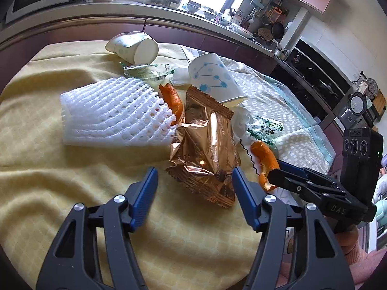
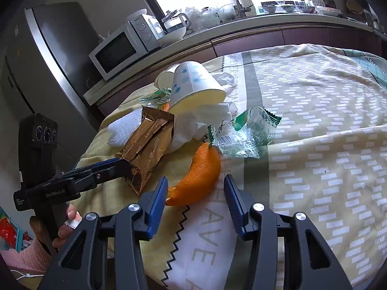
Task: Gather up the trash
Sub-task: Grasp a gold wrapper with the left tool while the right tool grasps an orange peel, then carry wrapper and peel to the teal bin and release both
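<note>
A crumpled copper foil wrapper lies on the yellow cloth, its near end between the blue pads of my left gripper, which is open; a gap shows at the left pad. From the right wrist view that left gripper reaches the copper wrapper from the side. A curved orange peel lies between the pads of my open right gripper. Behind are two tipped paper cups, a white foam net, a second peel, clear green-edged wrappers and tissue.
The trash lies on a table under a yellow cloth and a patterned cloth. A kitchen counter with a microwave and dishes runs behind it, a fridge beside it. A hand in a pink sleeve holds the left gripper.
</note>
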`<state>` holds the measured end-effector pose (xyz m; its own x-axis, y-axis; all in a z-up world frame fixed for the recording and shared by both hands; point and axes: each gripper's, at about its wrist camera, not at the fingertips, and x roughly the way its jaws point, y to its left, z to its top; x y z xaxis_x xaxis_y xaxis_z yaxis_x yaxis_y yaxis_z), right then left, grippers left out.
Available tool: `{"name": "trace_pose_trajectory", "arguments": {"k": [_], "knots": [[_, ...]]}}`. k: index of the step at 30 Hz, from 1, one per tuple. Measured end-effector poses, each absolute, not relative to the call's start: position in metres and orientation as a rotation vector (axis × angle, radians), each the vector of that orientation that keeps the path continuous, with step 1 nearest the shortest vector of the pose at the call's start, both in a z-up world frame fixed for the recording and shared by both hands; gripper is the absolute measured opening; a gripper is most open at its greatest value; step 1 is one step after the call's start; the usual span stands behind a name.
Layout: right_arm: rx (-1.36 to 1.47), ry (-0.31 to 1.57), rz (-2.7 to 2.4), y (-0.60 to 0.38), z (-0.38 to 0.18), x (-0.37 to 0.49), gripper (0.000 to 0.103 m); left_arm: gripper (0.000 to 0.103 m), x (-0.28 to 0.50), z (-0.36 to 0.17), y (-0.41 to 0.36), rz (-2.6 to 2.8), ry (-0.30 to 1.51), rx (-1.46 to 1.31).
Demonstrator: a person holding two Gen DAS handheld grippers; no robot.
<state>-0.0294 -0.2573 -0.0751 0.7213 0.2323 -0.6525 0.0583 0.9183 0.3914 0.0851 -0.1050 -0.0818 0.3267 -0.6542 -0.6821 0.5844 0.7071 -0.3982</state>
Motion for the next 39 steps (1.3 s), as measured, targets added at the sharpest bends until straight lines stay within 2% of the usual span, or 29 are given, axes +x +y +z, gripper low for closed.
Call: {"name": "trace_pose_trajectory", "arguments": {"k": [2, 6, 8, 9, 11, 14, 19, 39], "knots": [[0.415, 0.761, 0.098, -0.258, -0.075, -0.03, 0.043, 0.047, 0.087, -0.084, -0.106, -0.825, 0.951, -0.111], [0.418, 0.764, 0.105, -0.258, -0.075, -0.031, 0.035, 0.042, 0.087, -0.085, -0.107, -0.83, 0.957, -0.122], [0.419, 0.765, 0.104, -0.258, -0.075, -0.032, 0.031, 0.036, 0.086, -0.085, -0.106, -0.838, 0.961, -0.128], [0.43, 0.767, 0.109, -0.259, -0.076, -0.033, 0.026, 0.024, 0.085, -0.085, -0.106, -0.846, 0.964, -0.131], [0.442, 0.772, 0.119, -0.26, -0.077, -0.033, 0.019, 0.023, 0.082, -0.084, -0.104, -0.856, 0.963, -0.138], [0.445, 0.767, 0.127, -0.258, -0.076, -0.036, 0.017, 0.021, 0.076, -0.079, -0.101, -0.853, 0.941, -0.127], [0.446, 0.745, 0.16, -0.254, -0.067, -0.037, 0.016, 0.009, 0.065, -0.071, -0.089, -0.855, 0.9, -0.115], [0.375, 0.723, 0.397, -0.184, -0.042, 0.003, 0.016, 0.009, 0.029, -0.027, 0.006, -0.747, 0.73, -0.131]]}}
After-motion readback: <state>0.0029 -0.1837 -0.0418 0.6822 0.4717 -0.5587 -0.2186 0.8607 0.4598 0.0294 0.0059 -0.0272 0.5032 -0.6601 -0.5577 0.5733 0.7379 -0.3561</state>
